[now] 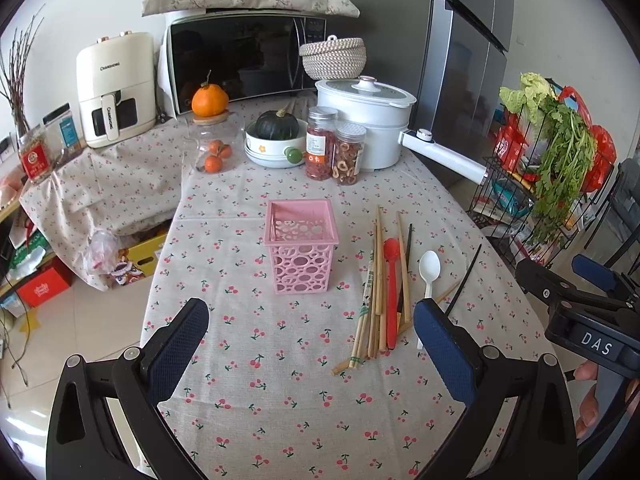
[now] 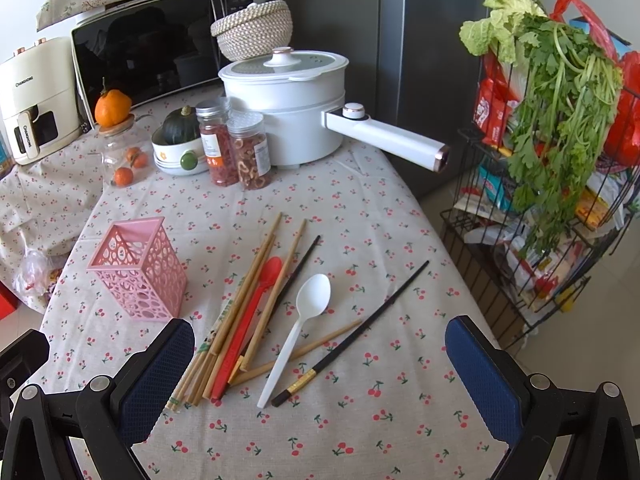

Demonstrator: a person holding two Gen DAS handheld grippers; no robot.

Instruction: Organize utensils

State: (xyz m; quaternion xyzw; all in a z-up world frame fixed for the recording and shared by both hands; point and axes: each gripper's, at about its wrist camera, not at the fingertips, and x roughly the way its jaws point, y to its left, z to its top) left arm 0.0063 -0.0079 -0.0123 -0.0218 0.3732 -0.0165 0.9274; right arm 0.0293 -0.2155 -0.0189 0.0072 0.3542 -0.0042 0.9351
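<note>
A pink perforated utensil holder (image 1: 301,245) stands upright and empty on the cherry-print tablecloth; it also shows in the right wrist view (image 2: 140,270). To its right lie loose utensils: wooden chopsticks (image 2: 256,292), a red spoon (image 2: 250,316), a white spoon (image 2: 298,330) and black chopsticks (image 2: 360,330). The pile also shows in the left wrist view (image 1: 386,284). My left gripper (image 1: 312,344) is open and empty, hovering in front of the holder. My right gripper (image 2: 320,376) is open and empty, above the near ends of the utensils. It also shows at the right edge of the left wrist view (image 1: 560,288).
At the back stand a white electric pot (image 2: 288,100) with a long handle, two jars (image 2: 234,144), a bowl with a squash (image 2: 178,140), a glass jar with oranges (image 2: 120,152), a microwave (image 2: 152,44) and an air fryer (image 2: 34,100). A wire rack with greens (image 2: 552,152) stands right of the table.
</note>
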